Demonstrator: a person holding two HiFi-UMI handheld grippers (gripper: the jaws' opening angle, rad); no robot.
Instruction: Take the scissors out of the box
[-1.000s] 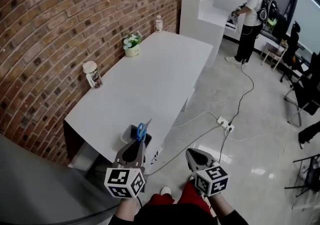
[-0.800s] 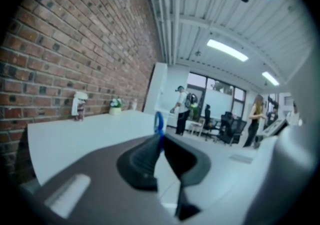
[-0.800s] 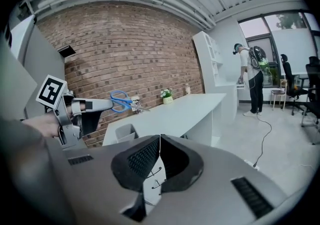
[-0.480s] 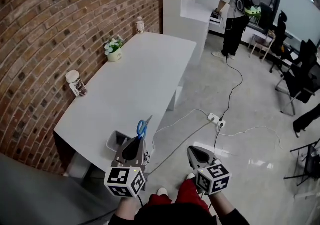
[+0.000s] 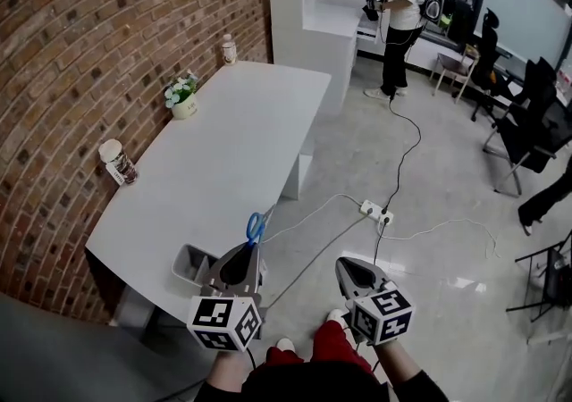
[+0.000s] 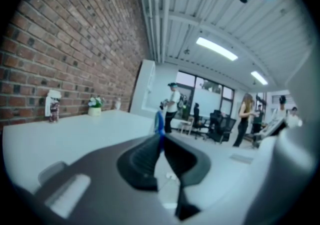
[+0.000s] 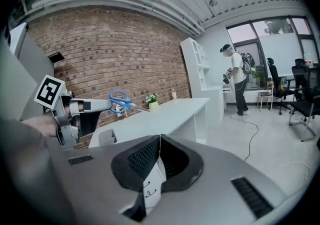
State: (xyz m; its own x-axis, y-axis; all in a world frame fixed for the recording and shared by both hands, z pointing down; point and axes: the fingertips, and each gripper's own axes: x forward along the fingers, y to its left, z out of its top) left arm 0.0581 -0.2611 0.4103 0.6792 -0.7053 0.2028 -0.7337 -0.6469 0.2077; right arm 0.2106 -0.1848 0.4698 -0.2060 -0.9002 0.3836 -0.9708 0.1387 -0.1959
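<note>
My left gripper [image 5: 249,250] is shut on a pair of blue-handled scissors [image 5: 256,228], whose handles stick up past the jaws, in the air over the front corner of the white table [image 5: 223,159]. The grey box [image 5: 190,265] stands on that corner, just left of and below the gripper. In the left gripper view the blue handle [image 6: 159,121] rises from the closed left gripper [image 6: 161,137]. The right gripper view shows the scissors [image 7: 120,103] and the box [image 7: 105,137] at the left. My right gripper [image 5: 350,273] [image 7: 160,137] hovers over the floor, shut with nothing in it.
On the table by the brick wall stand a jar [image 5: 116,162], a flower pot [image 5: 183,96] and a bottle [image 5: 230,49]. A power strip [image 5: 375,211] with cables lies on the floor. A person [image 5: 399,16] stands far back; chairs [image 5: 527,123] stand at the right.
The scissors, earlier right over the box, now hang to its right, still in the left gripper. Both grippers and the view have shifted away along the table's front end.
</note>
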